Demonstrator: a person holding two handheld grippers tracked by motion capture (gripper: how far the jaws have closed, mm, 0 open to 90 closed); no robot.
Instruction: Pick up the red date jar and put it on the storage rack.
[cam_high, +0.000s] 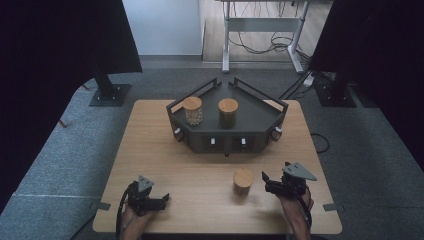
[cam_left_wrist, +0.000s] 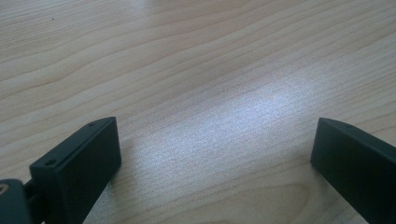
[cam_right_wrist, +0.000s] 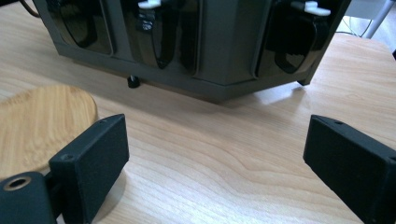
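Note:
A jar with a wooden lid (cam_high: 243, 181) stands on the wooden table (cam_high: 200, 170), in front of a dark angular tray (cam_high: 255, 117). Two more lidded jars are on the tray: a clear one with pale contents (cam_high: 192, 110) at the left and another (cam_high: 228, 112) beside it. My right gripper (cam_high: 265, 181) hovers just right of the loose jar, open and holding nothing. In the right gripper view the lid (cam_right_wrist: 37, 121) lies left of the gripper (cam_right_wrist: 217, 140), outside the jaws. My left gripper (cam_high: 165, 199) rests open near the front left edge, over bare wood (cam_left_wrist: 215, 144).
The tray's front wall (cam_right_wrist: 224, 56) carries several small white-tipped knobs and dark windows. Two black stands (cam_high: 107, 90) (cam_high: 337, 90) flank the table on the carpet. A white desk frame (cam_high: 262, 30) with cables stands behind.

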